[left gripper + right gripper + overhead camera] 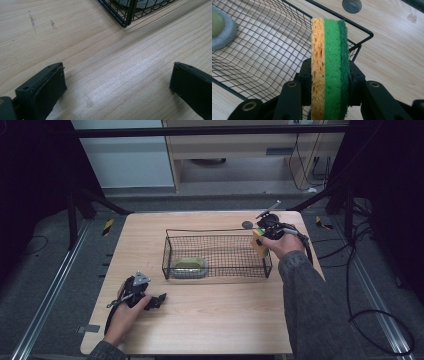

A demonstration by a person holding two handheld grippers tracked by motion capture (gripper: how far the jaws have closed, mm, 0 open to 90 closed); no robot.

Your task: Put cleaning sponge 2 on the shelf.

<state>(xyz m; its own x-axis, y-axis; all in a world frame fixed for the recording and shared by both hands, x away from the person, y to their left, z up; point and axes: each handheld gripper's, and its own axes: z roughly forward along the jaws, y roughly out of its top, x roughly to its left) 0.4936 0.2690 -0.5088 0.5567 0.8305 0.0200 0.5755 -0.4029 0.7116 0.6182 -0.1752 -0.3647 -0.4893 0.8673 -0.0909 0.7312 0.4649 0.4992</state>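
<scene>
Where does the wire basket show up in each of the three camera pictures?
High view: the wire basket sits mid-table, a sponge held over its right end.
Left gripper view: one bottom corner of the basket at the top edge, past bare wood.
Right gripper view: its mesh fills the left, behind the sponge.
Shared landmark: the grey-rimmed green pad inside it.

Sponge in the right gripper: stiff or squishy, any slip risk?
The sponge is probably soft: open pores show in its orange layer. It looks light for its size. Slip seems unlikely, since the right gripper clamps both rough faces.
</scene>
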